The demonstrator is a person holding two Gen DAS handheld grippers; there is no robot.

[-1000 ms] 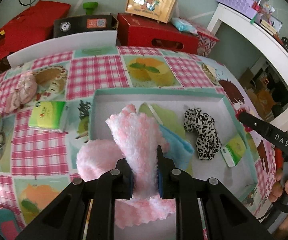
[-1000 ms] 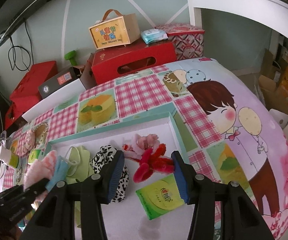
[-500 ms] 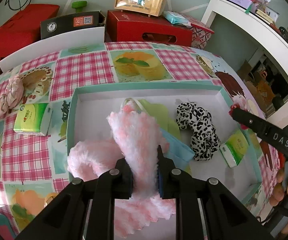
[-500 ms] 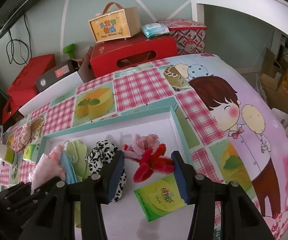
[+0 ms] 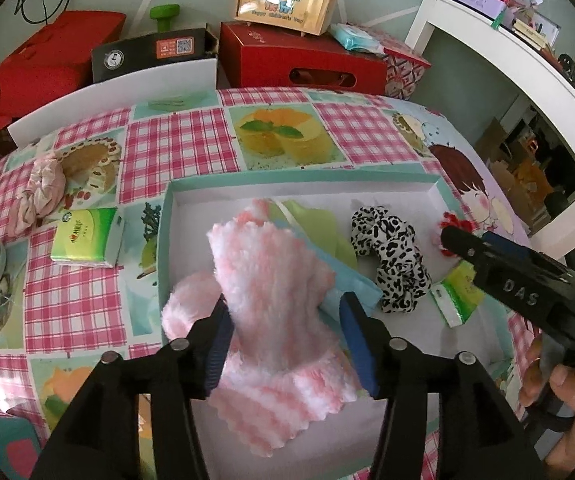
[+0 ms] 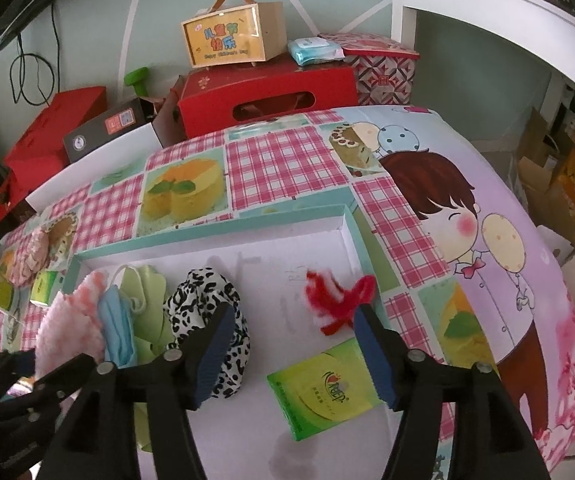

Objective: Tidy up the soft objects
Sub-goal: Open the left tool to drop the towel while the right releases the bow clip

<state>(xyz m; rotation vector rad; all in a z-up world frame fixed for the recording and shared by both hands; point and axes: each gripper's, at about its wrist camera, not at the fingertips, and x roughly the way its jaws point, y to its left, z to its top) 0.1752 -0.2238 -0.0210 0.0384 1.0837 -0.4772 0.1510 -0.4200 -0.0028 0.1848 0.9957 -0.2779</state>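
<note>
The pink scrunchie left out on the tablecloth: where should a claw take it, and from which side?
Judging by its pose, grip across one bunched side of the ring, coming down from above. The pink scrunchie lies flat on the tablecloth, outside the tray, so there is no upright edge to pinch. The left claw, open over the fluffy pink cloth, seems nearer.

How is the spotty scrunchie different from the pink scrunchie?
The spotty scrunchie is white with black leopard spots; the pink scrunchie is plain pale pink. The spotty scrunchie lies inside the tray, while the pink scrunchie lies outside it on the checked tablecloth. The spotty one lies beside a green face mask; the pink one lies near a green tissue pack. Both are soft, gathered fabric rings.
</note>
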